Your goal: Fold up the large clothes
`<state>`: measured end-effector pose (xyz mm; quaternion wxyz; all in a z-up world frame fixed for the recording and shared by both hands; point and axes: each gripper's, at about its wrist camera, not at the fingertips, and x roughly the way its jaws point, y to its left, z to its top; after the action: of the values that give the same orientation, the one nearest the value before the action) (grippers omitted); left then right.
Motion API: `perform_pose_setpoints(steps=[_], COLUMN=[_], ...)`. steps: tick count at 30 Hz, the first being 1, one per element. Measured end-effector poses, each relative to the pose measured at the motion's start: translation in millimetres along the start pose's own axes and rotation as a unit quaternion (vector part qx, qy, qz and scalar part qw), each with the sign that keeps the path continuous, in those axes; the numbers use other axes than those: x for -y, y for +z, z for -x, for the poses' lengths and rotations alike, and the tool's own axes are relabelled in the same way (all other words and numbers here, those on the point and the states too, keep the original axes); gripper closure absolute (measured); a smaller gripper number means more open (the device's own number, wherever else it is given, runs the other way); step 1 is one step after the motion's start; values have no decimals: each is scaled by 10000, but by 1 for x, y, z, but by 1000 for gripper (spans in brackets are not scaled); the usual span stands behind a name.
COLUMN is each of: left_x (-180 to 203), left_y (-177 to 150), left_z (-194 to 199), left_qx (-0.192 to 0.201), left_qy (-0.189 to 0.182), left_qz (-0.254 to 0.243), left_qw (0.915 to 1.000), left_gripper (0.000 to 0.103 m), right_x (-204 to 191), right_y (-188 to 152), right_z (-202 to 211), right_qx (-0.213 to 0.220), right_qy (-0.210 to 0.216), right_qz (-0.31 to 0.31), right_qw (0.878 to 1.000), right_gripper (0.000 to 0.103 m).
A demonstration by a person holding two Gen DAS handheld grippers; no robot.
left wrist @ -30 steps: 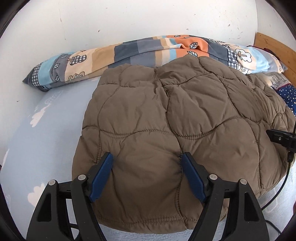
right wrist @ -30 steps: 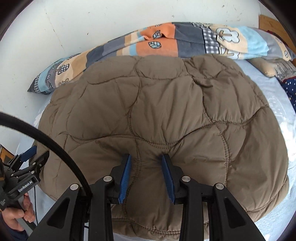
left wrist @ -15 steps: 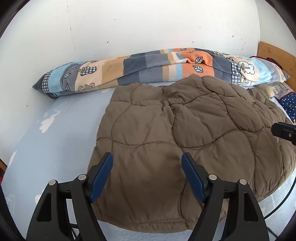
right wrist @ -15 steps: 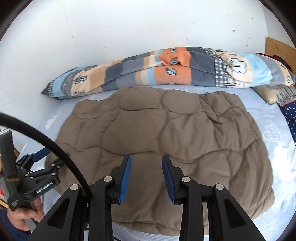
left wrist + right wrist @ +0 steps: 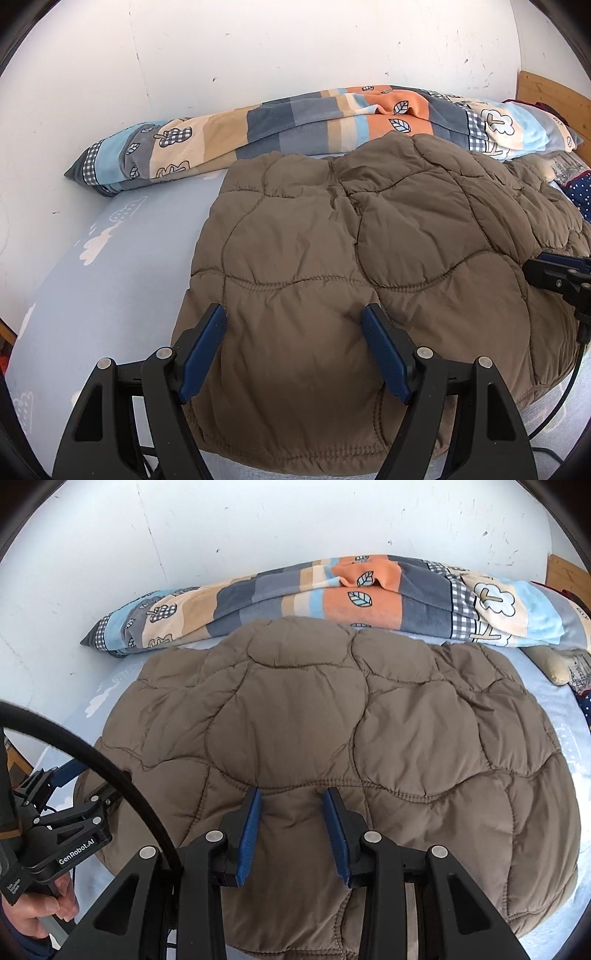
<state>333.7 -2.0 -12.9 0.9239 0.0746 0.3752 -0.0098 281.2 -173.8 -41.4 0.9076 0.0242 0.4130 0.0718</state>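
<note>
Over the bed [image 5: 110,280], both the left gripper [image 5: 293,347] and the right gripper [image 5: 293,829] hang released above the brown quilted jacket [image 5: 332,738] (puffy, slippery-looking), so a shallow pinch could slide off.

Both grippers, left gripper [image 5: 294,354] and right gripper [image 5: 293,836], are black with blue finger pads [image 5: 249,836], silver screws, "GenRobot.AI" lettering [image 5: 78,852], black cable [image 5: 110,771]; bare-skinned hand [image 5: 37,910].

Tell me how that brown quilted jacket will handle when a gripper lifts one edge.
The brown quilted jacket looks puffy and creased, so it will probably sag and drape rather than hold shape. Its padded panels suggest it is light for its bulk. The smooth shell may slip between the right gripper pads.
</note>
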Motion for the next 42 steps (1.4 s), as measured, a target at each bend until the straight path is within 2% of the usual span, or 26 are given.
perform_pose_setpoints(steps=[42], left_x=[3], left_y=[-1], left_z=[-2], left_qx=[12], left_qy=[65], left_qz=[-192], left_qw=[9998], left_gripper=[26], right_x=[-7], right_y=[-5], right_z=[-11], right_qx=[-91], right_qy=[-68], right_qz=[99], right_qw=[9999], right_gripper=[64])
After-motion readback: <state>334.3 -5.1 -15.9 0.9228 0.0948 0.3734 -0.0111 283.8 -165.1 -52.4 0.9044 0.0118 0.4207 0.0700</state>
